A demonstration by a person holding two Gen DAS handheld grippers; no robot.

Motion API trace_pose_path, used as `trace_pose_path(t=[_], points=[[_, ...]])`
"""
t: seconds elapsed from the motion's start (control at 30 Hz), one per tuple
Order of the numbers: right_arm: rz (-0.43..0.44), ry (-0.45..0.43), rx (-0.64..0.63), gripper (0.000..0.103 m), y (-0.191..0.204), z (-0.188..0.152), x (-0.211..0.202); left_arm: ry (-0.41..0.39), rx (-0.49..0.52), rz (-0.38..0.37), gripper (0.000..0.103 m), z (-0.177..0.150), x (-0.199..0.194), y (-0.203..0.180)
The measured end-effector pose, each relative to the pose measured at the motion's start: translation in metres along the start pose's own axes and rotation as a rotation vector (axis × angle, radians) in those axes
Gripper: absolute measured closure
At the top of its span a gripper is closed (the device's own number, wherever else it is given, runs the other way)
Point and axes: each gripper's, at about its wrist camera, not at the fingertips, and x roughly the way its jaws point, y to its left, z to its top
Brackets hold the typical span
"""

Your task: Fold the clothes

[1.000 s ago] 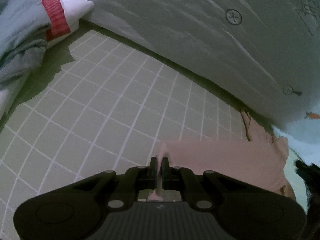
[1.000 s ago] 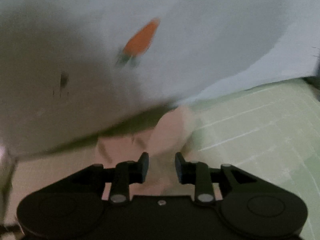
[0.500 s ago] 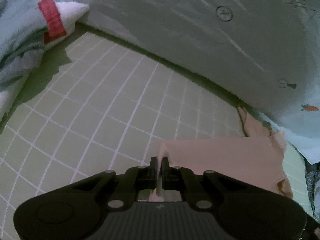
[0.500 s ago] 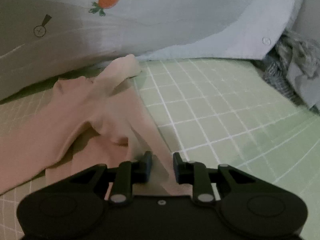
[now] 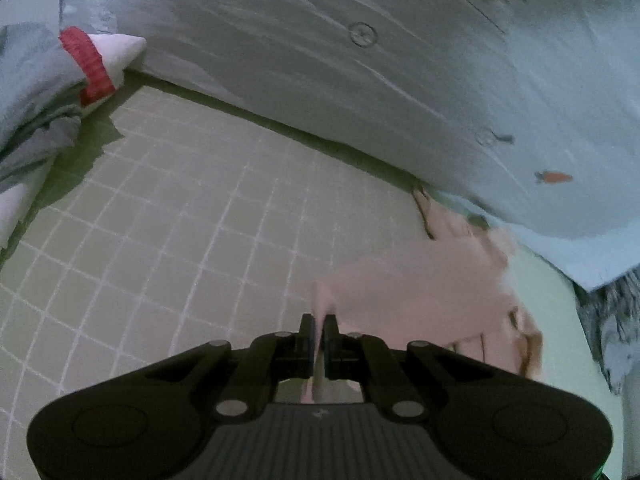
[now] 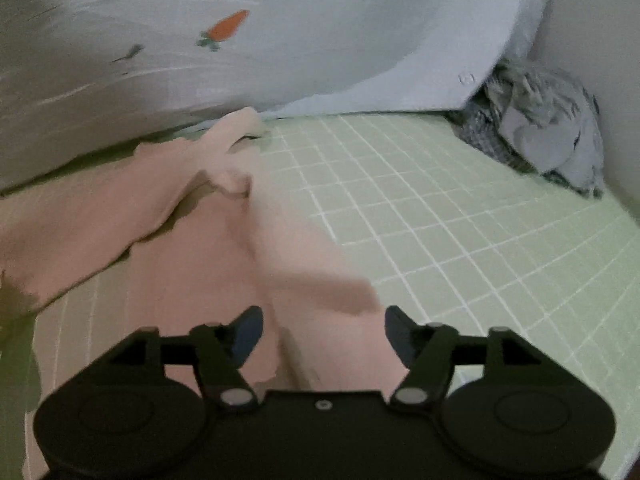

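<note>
The left gripper (image 5: 319, 326) is seen clamped on an edge of the pink garment (image 5: 420, 292), a thin fold of cloth being pinched between the nearly touching fingers; from there the garment spreads toward two o'clock over the green grid mat (image 5: 192, 216). In the right wrist view the right gripper (image 6: 324, 330) has its jaws opening, and the pink garment (image 6: 192, 240) lies under and between them without being pressed by either pad; the cloth runs from the fingers toward eleven o'clock, up to the edge of the pale blue sheet (image 6: 340, 40).

Compared with half a second earlier, the right fingers are set much wider apart and the strip of cloth then caught between them has been released. In the left view the garment has been drawn slightly further toward three o'clock, and more of the carrot-printed sheet (image 5: 400, 80) is exposed at two o'clock.

The garment is thin, soft and wrinkled, with a rumpled bunch at its far end. The mat (image 6: 460, 220) is flat and ruled with white squares. A grey knitted heap (image 6: 536, 136) lies at two o'clock in the right view; a red-cuffed cloth (image 5: 86, 66) is seen at ten o'clock in the left view.
</note>
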Motion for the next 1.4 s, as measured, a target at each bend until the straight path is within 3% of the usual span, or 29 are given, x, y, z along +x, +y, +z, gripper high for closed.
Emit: trace_pose_path(t=[0.07, 0.13, 0.17, 0.2, 0.23, 0.3, 0.43, 0.6, 0.67, 0.73, 0.83, 1.03, 1.17, 1.23, 1.3, 1.33, 1.4], points=[[0.011, 0.017, -0.023, 0.045, 0.002, -0.012, -0.004, 0.001, 0.014, -0.012, 0.099, -0.004, -0.002, -0.003], [0.018, 0.044, -0.026, 0.064, 0.002, -0.021, -0.004, -0.004, 0.028, -0.025, 0.099, -0.006, -0.006, -0.008], [0.015, 0.049, -0.019, 0.066, 0.0, -0.023, -0.003, -0.008, 0.036, -0.032, 0.099, -0.007, -0.008, -0.01], [0.012, 0.054, -0.011, 0.075, -0.001, -0.025, -0.002, -0.014, 0.043, -0.038, 0.099, -0.007, -0.011, -0.012], [0.009, 0.058, -0.004, 0.096, -0.003, -0.026, -0.002, -0.017, 0.046, -0.042, 0.099, -0.007, -0.012, -0.014], [-0.006, 0.04, -0.002, 0.1, -0.006, -0.027, -0.008, -0.024, 0.053, -0.05, 0.099, -0.007, -0.016, -0.016], [-0.026, -0.031, -0.002, 0.101, -0.012, -0.024, -0.035, -0.034, 0.049, -0.053, 0.099, -0.009, -0.019, -0.017], [0.033, 0.12, 0.101, 0.099, -0.02, -0.043, -0.012, -0.029, 0.044, -0.056, 0.099, -0.013, -0.022, -0.018], [0.035, 0.122, 0.136, 0.089, -0.025, -0.04, -0.016, -0.034, 0.054, -0.059, 0.099, -0.015, -0.025, -0.02], [0.038, 0.116, 0.179, 0.07, -0.033, -0.037, -0.022, -0.033, 0.055, -0.07, 0.099, -0.016, -0.026, -0.025], [0.055, 0.085, 0.284, 0.057, -0.051, -0.032, -0.032, -0.034, 0.067, -0.093, 0.099, -0.019, -0.028, -0.04], [0.037, 0.043, 0.353, 0.051, -0.089, -0.022, -0.04, -0.028, 0.171, -0.221, 0.099, -0.037, -0.029, -0.109], [0.043, 0.047, 0.342, 0.051, -0.122, -0.014, -0.033, 0.053, 0.253, -0.299, 0.099, -0.071, -0.019, -0.176], [0.052, 0.055, 0.331, 0.05, -0.14, -0.011, -0.029, 0.124, 0.294, -0.318, 0.093, -0.093, -0.009, -0.207], [0.069, 0.073, 0.314, 0.049, -0.155, -0.008, -0.022, 0.169, 0.291, -0.275, 0.07, -0.111, -0.001, -0.225], [0.081, 0.079, 0.296, 0.048, -0.16, -0.006, -0.019, 0.184, 0.286, -0.248, 0.064, -0.118, 0.0, -0.23], [0.115, 0.074, 0.245, 0.041, -0.165, 0.0, -0.014, 0.144, 0.26, -0.196, 0.043, -0.123, -0.005, -0.23]])
